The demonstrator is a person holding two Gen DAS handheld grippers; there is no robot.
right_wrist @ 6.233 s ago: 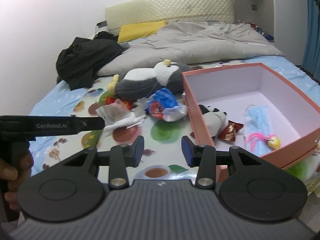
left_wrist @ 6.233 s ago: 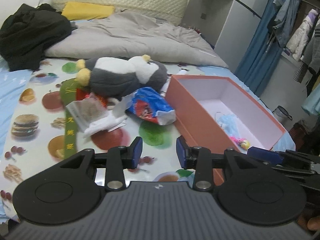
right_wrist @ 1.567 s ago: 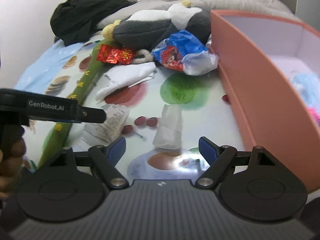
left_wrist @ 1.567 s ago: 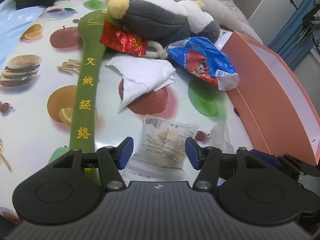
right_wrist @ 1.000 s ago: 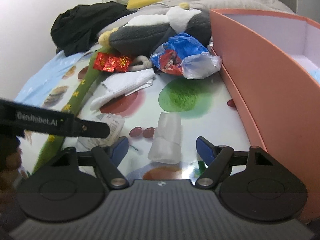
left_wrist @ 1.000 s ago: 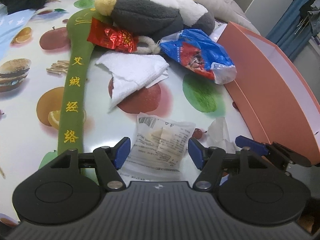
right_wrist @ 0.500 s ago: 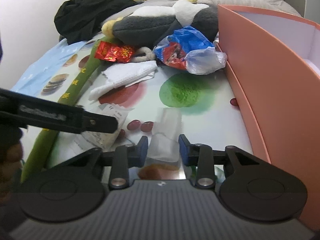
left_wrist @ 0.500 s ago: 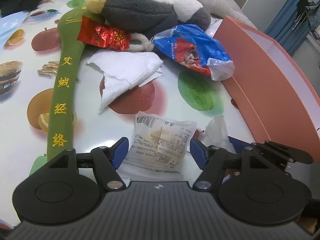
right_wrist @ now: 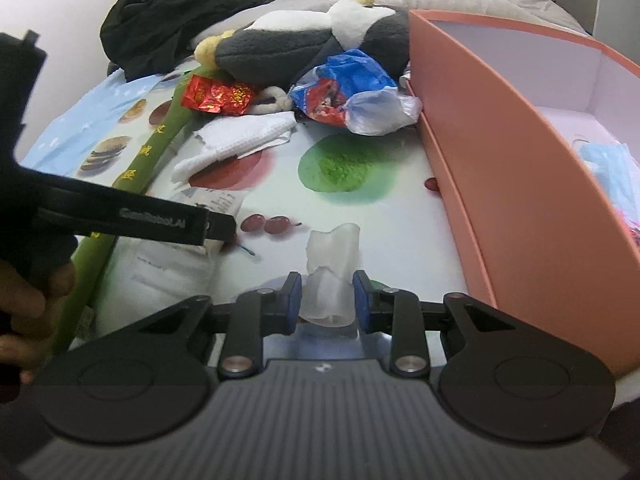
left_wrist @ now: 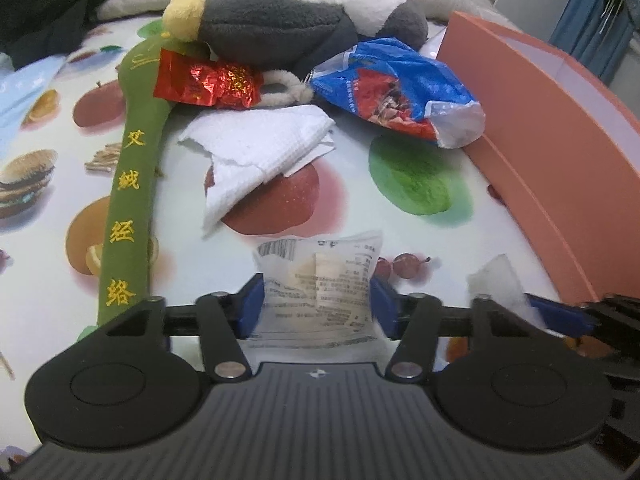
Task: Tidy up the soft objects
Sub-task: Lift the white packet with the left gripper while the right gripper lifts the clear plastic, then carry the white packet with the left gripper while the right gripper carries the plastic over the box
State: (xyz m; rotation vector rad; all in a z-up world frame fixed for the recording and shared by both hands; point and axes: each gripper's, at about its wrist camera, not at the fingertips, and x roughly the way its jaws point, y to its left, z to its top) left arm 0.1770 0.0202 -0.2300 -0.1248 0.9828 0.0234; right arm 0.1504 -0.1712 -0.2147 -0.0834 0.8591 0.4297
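My left gripper (left_wrist: pixel 317 308) straddles a white printed packet (left_wrist: pixel 316 276) lying on the fruit-print sheet. Its jaws are closing and both blue pads touch the packet's side edges, which pinch inward. The right gripper (right_wrist: pixel 326 300) is still closing a little, its pads pressed on a crumpled white tissue (right_wrist: pixel 332 252) just left of the orange box (right_wrist: pixel 500 160). In the left wrist view that tissue (left_wrist: pixel 496 280) shows at the right beside a blue fingertip (left_wrist: pixel 556 312). The left tool's black finger (right_wrist: pixel 140 220) crosses the right wrist view.
Further back lie a white cloth (left_wrist: pixel 256 148), a long green plush stick (left_wrist: pixel 128 200), a red foil pack (left_wrist: pixel 208 80), a blue snack bag (left_wrist: pixel 392 80) and a grey-white plush toy (left_wrist: pixel 280 20). The box holds a blue mask (right_wrist: pixel 612 168). Black clothing (right_wrist: pixel 168 20) is heaped at the back left.
The right jaws, wide a second ago, have closed onto the tissue. The left gripper has slid forward over the packet and its jaws have narrowed against the packet's sides.
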